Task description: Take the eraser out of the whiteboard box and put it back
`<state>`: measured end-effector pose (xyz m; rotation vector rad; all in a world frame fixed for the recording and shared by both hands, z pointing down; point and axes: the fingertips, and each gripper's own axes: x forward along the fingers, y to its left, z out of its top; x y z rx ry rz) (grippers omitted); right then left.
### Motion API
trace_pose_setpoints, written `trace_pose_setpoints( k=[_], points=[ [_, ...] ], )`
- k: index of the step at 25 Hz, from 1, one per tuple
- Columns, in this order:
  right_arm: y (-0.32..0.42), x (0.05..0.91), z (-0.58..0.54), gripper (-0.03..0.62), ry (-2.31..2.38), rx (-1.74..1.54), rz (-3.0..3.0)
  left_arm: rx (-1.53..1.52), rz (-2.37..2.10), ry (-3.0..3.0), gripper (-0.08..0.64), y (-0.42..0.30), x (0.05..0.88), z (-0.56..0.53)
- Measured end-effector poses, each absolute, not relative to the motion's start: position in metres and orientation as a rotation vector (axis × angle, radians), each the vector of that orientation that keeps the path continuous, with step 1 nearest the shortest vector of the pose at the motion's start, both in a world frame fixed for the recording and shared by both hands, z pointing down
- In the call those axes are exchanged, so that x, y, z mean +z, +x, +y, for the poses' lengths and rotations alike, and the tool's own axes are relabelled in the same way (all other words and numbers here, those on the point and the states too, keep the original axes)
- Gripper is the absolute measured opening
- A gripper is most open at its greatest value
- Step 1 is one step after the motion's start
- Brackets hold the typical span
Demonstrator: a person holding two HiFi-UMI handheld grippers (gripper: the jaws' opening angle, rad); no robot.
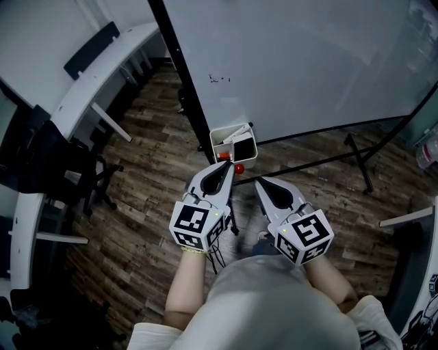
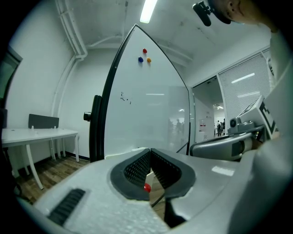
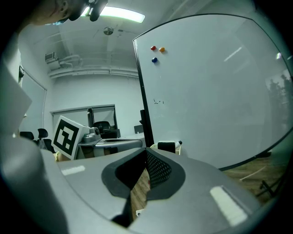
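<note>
- Both grippers are held side by side at the near centre, pointed away toward the board, with a narrow gap of floor seen between them.
- Left gripper (image 1: 226,166): the jaws are closed tip to tip and nothing is gripped. Only a small red ball (image 1: 239,168) is seen through the slot behind the tips.
- Right gripper (image 1: 261,182): the jaws are brought together at the tips and nothing is held. Floor is seen through the slot.
- The red ball is located just right of the left gripper's tips, at the near edge of the whiteboard box (image 1: 217,140).
- The box is mounted low on the board's black frame post (image 1: 181,75), just beyond both gripper tips. Its top is open.
- The eraser (image 1: 244,147), a black block, is seated in the right part of the box. A marker (image 1: 233,133) is laid slanted in the far part.
- Open room: bare wood-plank floor (image 1: 144,178) is seen left of the grippers. On the right, a black stand leg (image 1: 359,160) is run across the floor.
- The left side is bounded by a dark chair (image 1: 48,164) and a curved white desk (image 1: 89,89).
- The whiteboard (image 1: 308,61) fills the far right. It is mostly blank, with a few small marks near its left edge.
- Three magnets (image 2: 144,50) are seen high on the board in the left gripper view.
- White walls and a ceiling strip light (image 2: 146,11) are seen beyond.
</note>
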<state>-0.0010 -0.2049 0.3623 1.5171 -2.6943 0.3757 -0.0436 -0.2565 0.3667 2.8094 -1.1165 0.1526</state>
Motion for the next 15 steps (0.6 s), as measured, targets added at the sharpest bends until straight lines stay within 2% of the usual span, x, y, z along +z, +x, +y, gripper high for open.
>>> trace_pose_setpoints(
  k=[15],
  points=[
    [-0.014, 0.371, -0.173, 0.008, 1.532, 0.362, -2.676, 0.129, -1.131, 2.766, -0.002, -0.066, 0.377, -0.211]
  ],
)
